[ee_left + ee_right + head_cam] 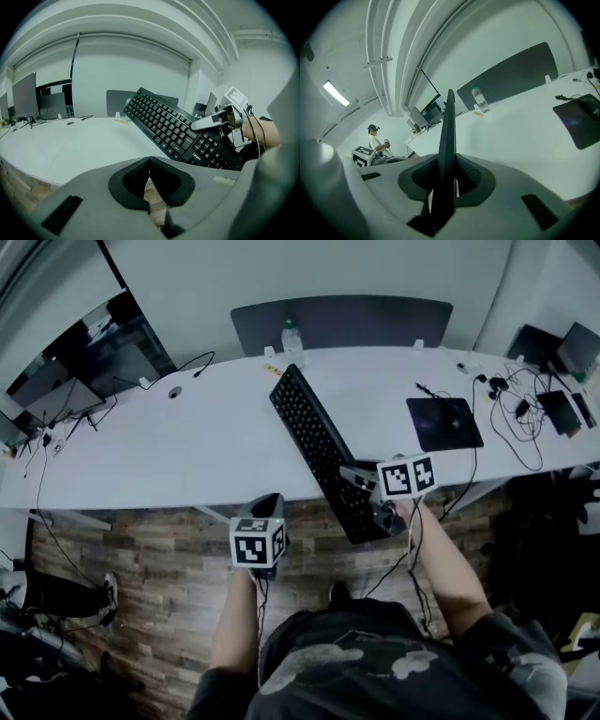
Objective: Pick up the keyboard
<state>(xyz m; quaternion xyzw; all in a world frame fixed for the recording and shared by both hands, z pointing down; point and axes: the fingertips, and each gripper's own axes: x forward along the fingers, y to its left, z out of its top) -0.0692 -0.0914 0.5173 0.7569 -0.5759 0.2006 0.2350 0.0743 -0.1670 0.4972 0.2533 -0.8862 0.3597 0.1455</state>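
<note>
Over the worktop's [206, 446] near edge the keyboard [317, 448] hung tilted, one end pinched by the right gripper's [367, 491] fingers; the left gripper's [266, 514] were closed, empty. Held by one end, it could twist and slip.

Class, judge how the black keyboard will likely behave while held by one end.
Probably stiff: the keyboard runs straight though the right gripper clamps only one end. Likely light, as one grip tilts it up. It may pivot or slip, with most of its length beyond that grip.
</note>
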